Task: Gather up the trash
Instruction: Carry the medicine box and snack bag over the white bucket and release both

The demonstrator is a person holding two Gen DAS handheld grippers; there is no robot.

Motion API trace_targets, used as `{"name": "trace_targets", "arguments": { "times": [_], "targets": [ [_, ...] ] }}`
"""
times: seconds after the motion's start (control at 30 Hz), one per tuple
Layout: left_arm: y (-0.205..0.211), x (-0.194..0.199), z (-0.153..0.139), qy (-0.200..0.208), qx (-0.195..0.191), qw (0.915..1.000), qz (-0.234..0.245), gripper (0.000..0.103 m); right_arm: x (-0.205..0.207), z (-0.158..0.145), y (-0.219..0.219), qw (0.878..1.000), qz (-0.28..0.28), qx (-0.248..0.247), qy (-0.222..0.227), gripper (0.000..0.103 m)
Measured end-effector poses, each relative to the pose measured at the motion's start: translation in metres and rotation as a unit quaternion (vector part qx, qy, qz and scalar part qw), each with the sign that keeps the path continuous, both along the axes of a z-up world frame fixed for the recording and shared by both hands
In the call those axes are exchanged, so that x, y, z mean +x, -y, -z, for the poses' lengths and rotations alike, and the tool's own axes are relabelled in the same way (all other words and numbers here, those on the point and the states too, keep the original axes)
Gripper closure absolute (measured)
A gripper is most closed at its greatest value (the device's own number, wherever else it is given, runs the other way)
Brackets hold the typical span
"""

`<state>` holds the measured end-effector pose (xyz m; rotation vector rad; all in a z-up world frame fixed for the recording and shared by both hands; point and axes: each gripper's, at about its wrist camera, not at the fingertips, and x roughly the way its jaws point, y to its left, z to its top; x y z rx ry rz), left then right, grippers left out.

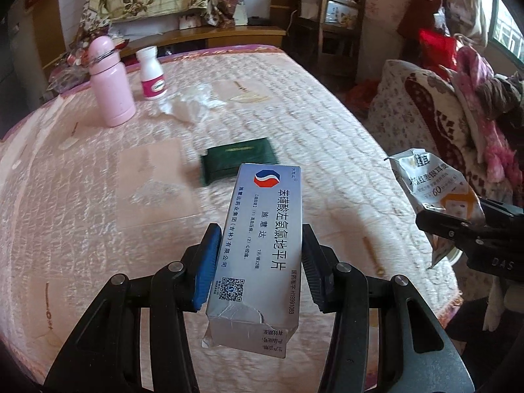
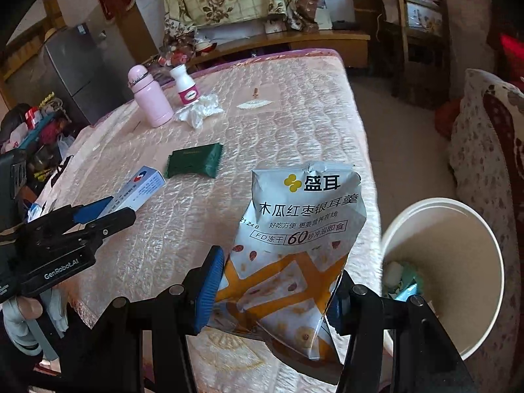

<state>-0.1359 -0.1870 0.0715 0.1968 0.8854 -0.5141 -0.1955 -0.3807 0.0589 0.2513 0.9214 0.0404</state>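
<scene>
My left gripper (image 1: 258, 262) is shut on a silver medicine box (image 1: 258, 245) with a torn near end, held above the pink quilted bed (image 1: 98, 196). To its right, my right gripper (image 2: 278, 281) is shut on a grey and orange food pouch (image 2: 294, 229), also seen as the pouch (image 1: 435, 193) in the left wrist view. A white bin (image 2: 458, 229) with some trash inside stands on the floor just right of the pouch. On the bed lie a dark green packet (image 1: 239, 159) and a crumpled white tissue (image 1: 190, 106).
A pink flask (image 1: 111, 85) and a white pill bottle (image 1: 152, 73) stand at the bed's far left. A patterned armchair (image 2: 491, 163) sits right of the bin. A wooden chair (image 2: 419, 32), a low wooden bench and a grey fridge (image 2: 75, 72) line the far side.
</scene>
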Motion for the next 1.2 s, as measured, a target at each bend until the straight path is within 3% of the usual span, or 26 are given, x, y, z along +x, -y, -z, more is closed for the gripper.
{"name": "trace_targets", "arguments": {
  "times": [0.43, 1.2],
  "targets": [
    [0.068, -0.026, -0.003, -0.017, -0.018, 0.9977, 0.062, 0.057, -0.038, -0.001, 0.065, 0.998, 0.06, -0.003, 0.001, 0.05],
    [0.179, -0.054, 0.008, -0.035, -0.02, 0.9895, 0.139, 0.057, -0.084, 0.027, 0.163, 0.989, 0.148, -0.005, -0.029, 0.05]
  ]
}}
